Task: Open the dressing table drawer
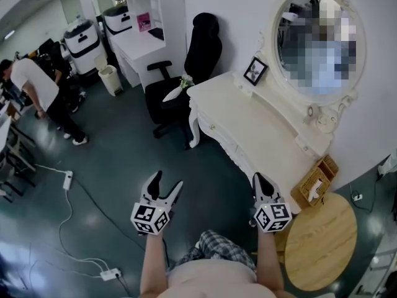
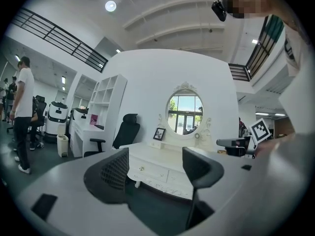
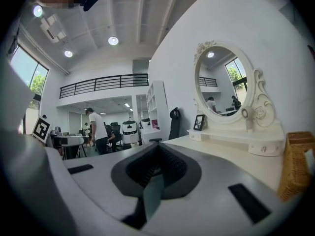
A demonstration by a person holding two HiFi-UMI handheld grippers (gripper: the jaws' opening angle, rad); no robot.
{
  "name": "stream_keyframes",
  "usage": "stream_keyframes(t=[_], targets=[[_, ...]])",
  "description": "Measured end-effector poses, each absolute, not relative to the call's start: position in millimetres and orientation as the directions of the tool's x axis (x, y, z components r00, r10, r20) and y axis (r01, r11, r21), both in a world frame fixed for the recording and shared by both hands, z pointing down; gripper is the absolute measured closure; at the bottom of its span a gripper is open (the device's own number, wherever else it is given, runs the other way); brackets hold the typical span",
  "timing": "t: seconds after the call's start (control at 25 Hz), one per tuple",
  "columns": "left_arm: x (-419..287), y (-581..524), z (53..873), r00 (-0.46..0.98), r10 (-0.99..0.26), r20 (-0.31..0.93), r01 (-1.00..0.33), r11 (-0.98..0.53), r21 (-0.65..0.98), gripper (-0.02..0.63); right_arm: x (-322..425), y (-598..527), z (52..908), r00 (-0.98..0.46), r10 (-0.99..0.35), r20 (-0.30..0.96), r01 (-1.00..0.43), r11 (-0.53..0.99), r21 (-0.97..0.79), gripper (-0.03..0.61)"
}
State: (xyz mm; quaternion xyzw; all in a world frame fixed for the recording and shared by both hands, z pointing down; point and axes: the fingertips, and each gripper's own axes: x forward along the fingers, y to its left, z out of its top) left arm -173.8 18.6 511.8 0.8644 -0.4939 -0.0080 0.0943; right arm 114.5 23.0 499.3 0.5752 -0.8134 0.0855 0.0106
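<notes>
The white dressing table [image 1: 260, 126] stands against the wall under an oval mirror [image 1: 319, 39]. Its drawers [image 1: 217, 134] face the floor space, and each has a small knob. In the left gripper view the drawer front [image 2: 150, 171] shows far off between the jaws. My left gripper [image 1: 167, 180] [image 2: 156, 170] is open, empty, and hangs over the floor well short of the table. My right gripper [image 1: 261, 180] [image 3: 155, 167] is shut on nothing. It sits by the table's near right end and looks along the tabletop [image 3: 231, 156].
A black office chair [image 1: 192, 73] stands at the table's far end. A photo frame [image 1: 255, 71] and a wicker tissue box [image 1: 317, 182] rest on the table. A round wooden table [image 1: 319, 241] is at my right. A person [image 1: 43, 92] and floor cables [image 1: 68, 180] are at left.
</notes>
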Motion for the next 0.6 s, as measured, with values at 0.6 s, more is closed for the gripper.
stream_keyframes(t=[0.6], targets=[[-165.1, -63.6, 530.0, 0.557, -0.825, 0.094, -0.825, -0.537, 0.179, 0.285, 124.8, -52.8, 511.3, -0.282, -0.953, 0.107, -0.954, 0.266, -0.139, 0.563]])
